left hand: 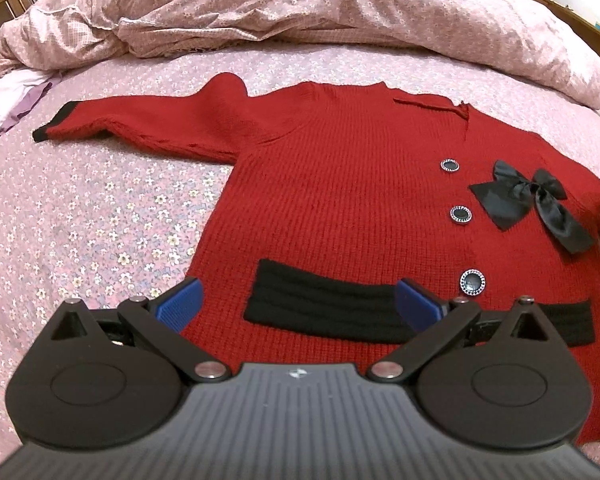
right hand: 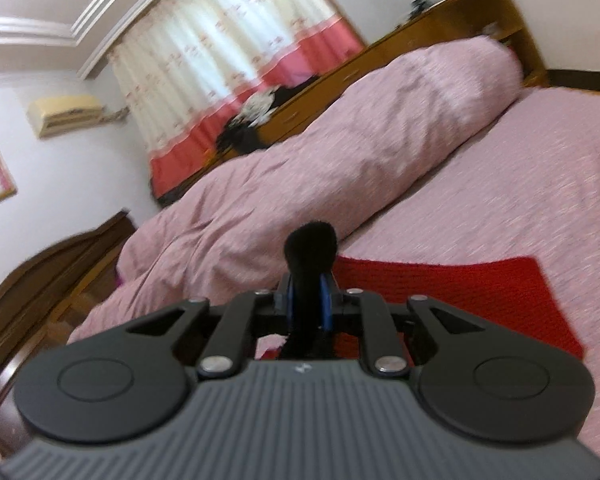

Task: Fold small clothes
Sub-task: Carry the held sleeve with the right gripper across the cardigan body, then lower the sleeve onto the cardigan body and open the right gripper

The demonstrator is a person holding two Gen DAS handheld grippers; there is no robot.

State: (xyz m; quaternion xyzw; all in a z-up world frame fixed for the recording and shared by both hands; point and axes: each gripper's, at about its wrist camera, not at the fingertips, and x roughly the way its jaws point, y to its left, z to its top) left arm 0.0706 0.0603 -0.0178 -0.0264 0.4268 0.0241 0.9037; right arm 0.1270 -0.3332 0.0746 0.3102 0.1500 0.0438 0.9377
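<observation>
The cardigan (left hand: 340, 184) lies flat on the bed (left hand: 100, 208), one sleeve (left hand: 140, 124) stretched out to the left in the left wrist view, with the heaped duvet (left hand: 300, 12) behind it along the far side of the bed. On its front, three buttons (left hand: 460, 213) run in a line, the bow (left hand: 536, 204) just right of them and the pocket band (left hand: 324, 304) below; the left gripper (left hand: 298, 304) hangs over that band with jaws apart. In the right wrist view the right gripper (right hand: 310, 304) is clamped on a cuff (right hand: 310, 248) raised above the bed, the headboard shelf (right hand: 440, 28) beyond the duvet
</observation>
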